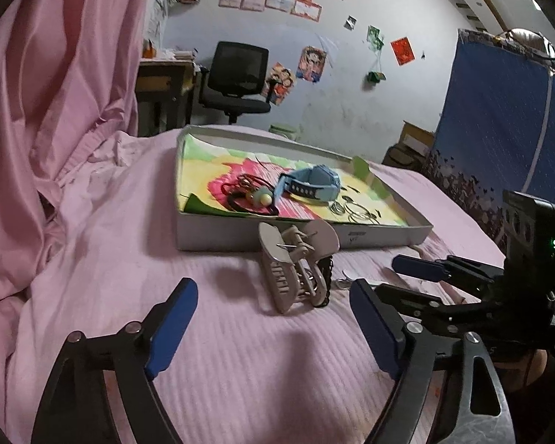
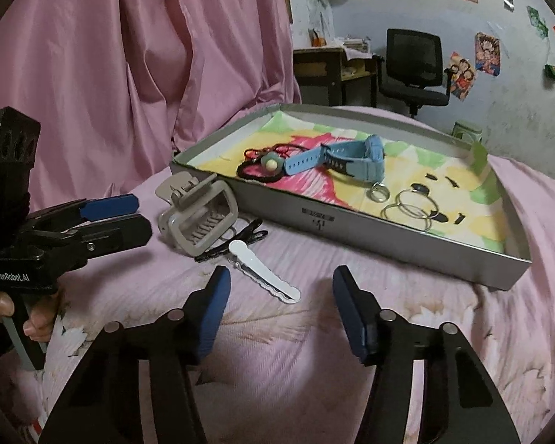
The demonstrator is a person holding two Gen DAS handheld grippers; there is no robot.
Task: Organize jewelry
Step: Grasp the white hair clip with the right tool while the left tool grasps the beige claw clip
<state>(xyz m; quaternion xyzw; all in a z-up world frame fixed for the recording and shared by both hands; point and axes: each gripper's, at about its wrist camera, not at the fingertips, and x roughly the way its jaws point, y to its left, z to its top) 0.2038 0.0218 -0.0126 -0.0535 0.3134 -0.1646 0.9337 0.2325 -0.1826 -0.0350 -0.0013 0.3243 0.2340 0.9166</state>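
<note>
On the pink bed: a shallow grey box [image 2: 425,238] sat on the pink quilt [image 1: 240,351], with loose hair pieces lying on the quilt just in front of its near wall.
Box lining: a sheet printed in green, yellow and pink covered the floor of the box.
Watch: a light-blue watch [image 2: 355,157] lay inside the box toward the middle, its strap curled.
Hair ties: dark hair ties with a round pale bead [image 2: 268,164] lay inside the box just beside the watch, at the end nearer the pink curtain [image 2: 129,55].
Rings: several thin metal rings [image 2: 407,205] lay inside the box near its front wall, apart from the watch.
Claw clip: a beige claw clip [image 2: 198,214] stood on the quilt outside the box, close to the front wall.
White clip: a flat white hair clip [image 2: 264,272] lay on the quilt just beside the claw clip, with a thin black clip [image 2: 236,240] between them.
Left gripper: the left gripper [image 1: 273,333] had its blue pads wide apart and gripped nothing; it was near the claw clip, not touching it.
Right gripper: the right gripper [image 2: 281,307] also had its fingers spread with nothing between them, just short of the white hair clip.
Hand: a hand [image 2: 14,314] was wrapped around the left gripper's handle.
Background: a black office chair [image 1: 236,77] stood by a wall with posters.
</note>
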